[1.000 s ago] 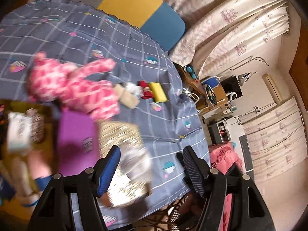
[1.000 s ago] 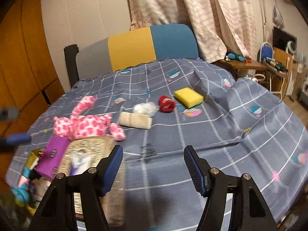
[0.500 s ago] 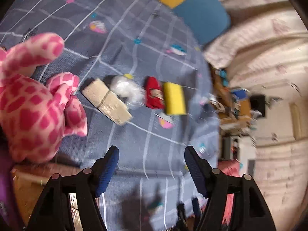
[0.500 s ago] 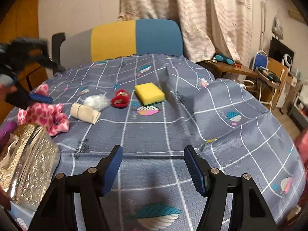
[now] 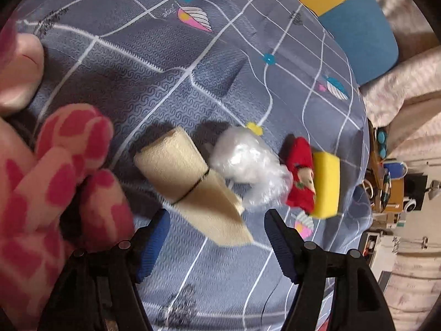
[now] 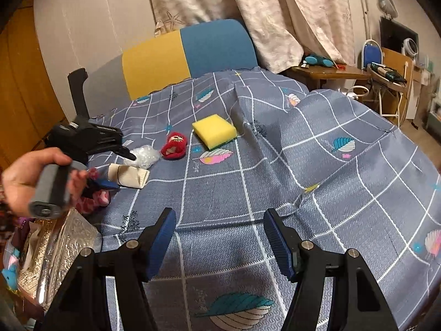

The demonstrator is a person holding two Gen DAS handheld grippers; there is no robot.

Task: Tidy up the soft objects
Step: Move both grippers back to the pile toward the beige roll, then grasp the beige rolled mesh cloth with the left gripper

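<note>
A beige rolled cloth [image 5: 193, 184] tied with a black band lies on the blue-grey bedsheet [image 5: 154, 63], just ahead of my open left gripper [image 5: 215, 242]. Past it lie a clear plastic bundle [image 5: 248, 171], a red knitted item [image 5: 300, 173] and a yellow sponge [image 5: 326, 184]. A pink spotted plush toy [image 5: 52, 187] fills the left side. In the right wrist view, the left gripper [image 6: 115, 168] hovers over the cloth roll [image 6: 128, 175], with the plastic bundle [image 6: 144, 155], red item [image 6: 175, 147] and sponge [image 6: 215, 131] in a row. My right gripper [image 6: 220, 240] is open and empty above the sheet.
A shiny gold patterned bag [image 6: 55, 245] lies at the bed's left edge. A yellow and blue headboard [image 6: 187, 52] stands behind. A wooden table [image 6: 330, 71], a chair [image 6: 386, 82] and curtains [image 6: 248, 13] are at the right. The sheet [image 6: 275, 110] is rumpled into folds.
My left gripper has moved forward and down toward the cloth roll, which now sits just before its open fingers. My right gripper view has swung a little, staying above the sheet.
</note>
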